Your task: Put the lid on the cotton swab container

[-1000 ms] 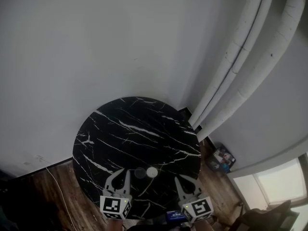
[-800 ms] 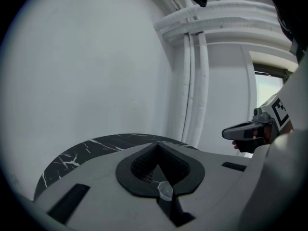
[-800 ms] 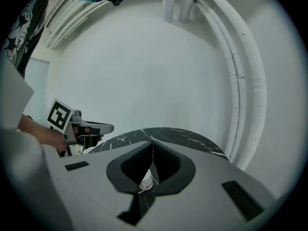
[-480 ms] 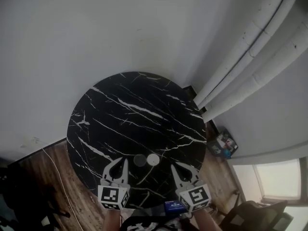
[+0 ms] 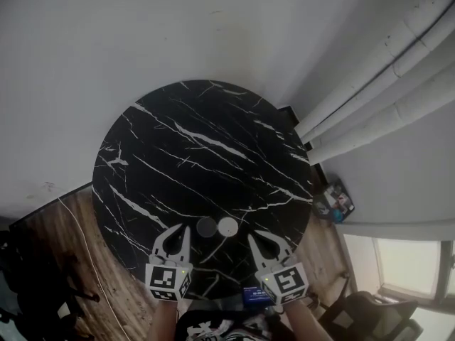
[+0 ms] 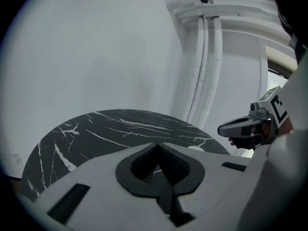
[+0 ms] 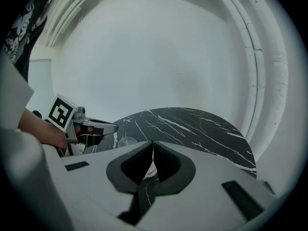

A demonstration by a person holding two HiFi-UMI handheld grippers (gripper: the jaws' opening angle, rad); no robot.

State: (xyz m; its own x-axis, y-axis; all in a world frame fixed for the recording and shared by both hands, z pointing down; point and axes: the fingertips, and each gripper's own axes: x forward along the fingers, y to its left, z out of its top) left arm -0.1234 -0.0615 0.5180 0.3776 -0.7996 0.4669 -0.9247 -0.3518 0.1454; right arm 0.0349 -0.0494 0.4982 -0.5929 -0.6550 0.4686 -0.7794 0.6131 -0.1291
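- Head view: the table (image 5: 199, 155) has slid higher in the frame. The lid and the cotton swab container, a grey disc (image 5: 206, 226) and a white disc (image 5: 227, 226), lie lower centre between the left tongs (image 5: 179, 233) and the right tongs (image 5: 263, 240).
- Left gripper view: the left tongs (image 6: 158, 150) are pressed together, level over the table.
- Right gripper view: the right tongs (image 7: 153, 150) are pressed together too.

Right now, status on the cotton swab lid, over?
Left gripper and right gripper shut, empty. Clear round lid off, beside small white round container on black marble table. Nothing in the way.
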